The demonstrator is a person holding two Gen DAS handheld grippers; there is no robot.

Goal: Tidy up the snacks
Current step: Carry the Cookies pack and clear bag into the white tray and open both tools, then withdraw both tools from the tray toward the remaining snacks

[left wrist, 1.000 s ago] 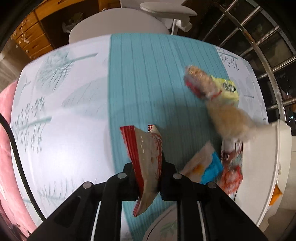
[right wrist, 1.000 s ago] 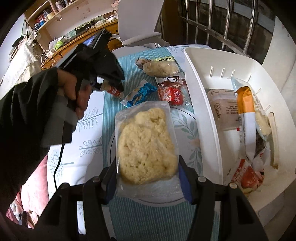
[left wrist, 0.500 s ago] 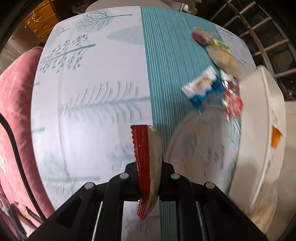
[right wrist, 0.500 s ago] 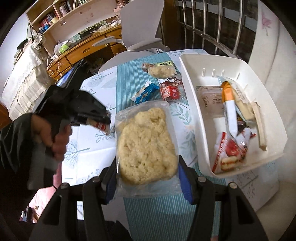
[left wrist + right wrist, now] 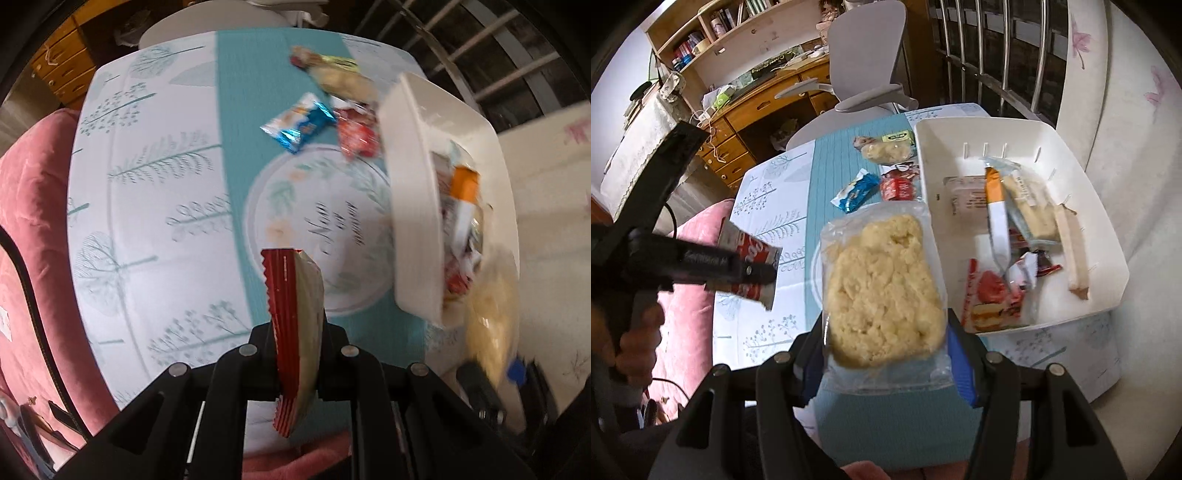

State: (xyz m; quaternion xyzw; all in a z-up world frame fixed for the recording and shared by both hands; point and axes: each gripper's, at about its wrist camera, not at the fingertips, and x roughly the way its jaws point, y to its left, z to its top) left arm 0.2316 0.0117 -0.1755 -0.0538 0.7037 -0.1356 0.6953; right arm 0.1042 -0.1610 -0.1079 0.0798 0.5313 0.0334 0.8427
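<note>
A white basket [image 5: 1104,236] holding several snacks sits at the table's [image 5: 764,206] right edge. The right gripper [image 5: 886,345] pinches a clear bag of pale crumbly snack [image 5: 882,291] just left of the basket. The left gripper [image 5: 298,338] clamps a thin red packet [image 5: 291,314] edge-up above the tablecloth, beside the round placemat [image 5: 295,192].

The table [image 5: 764,221] wears a white tree-print cloth with a teal runner [image 5: 831,158] down its middle. On it lie a round printed mat [image 5: 295,206], a white bin [image 5: 1108,236] of snacks, a blue packet [image 5: 855,192], a red packet [image 5: 897,188] and a pale pastry bag [image 5: 886,149].
</note>
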